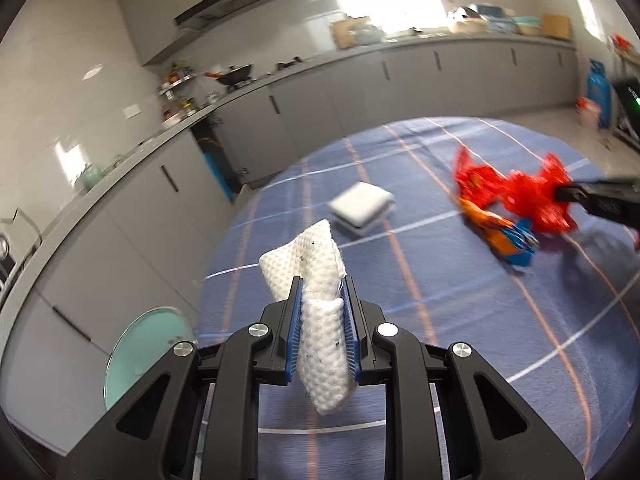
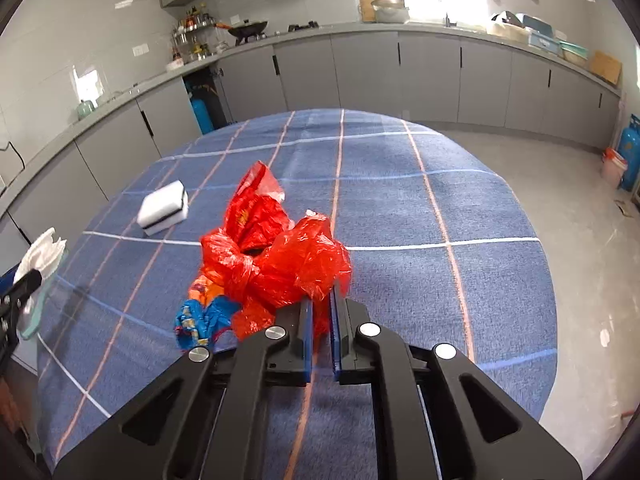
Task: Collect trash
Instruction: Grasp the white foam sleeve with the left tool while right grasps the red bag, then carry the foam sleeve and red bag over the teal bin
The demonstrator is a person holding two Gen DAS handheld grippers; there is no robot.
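Observation:
My left gripper (image 1: pixel 322 284) is shut on a crumpled white paper towel (image 1: pixel 316 256), held just above the blue checked tablecloth (image 1: pixel 440 320). In the right wrist view the same gripper (image 2: pixel 28 280) and towel (image 2: pixel 42 254) sit at the table's left edge. My right gripper (image 2: pixel 320 304) is shut on a crumpled red plastic bag (image 2: pixel 280 256); the bag (image 1: pixel 508 192) also appears at the right of the left wrist view. A blue and orange wrapper (image 2: pixel 204 312) lies against the bag's left side.
A white sponge block with a dark layer (image 2: pixel 164 208) lies on the tablecloth (image 2: pixel 440 200) beyond the bag. A round pale green glass disc (image 1: pixel 148 344) sits beside the table's left edge. Grey cabinets (image 2: pixel 360 76) ring the room. A blue gas cylinder (image 2: pixel 630 152) stands far right.

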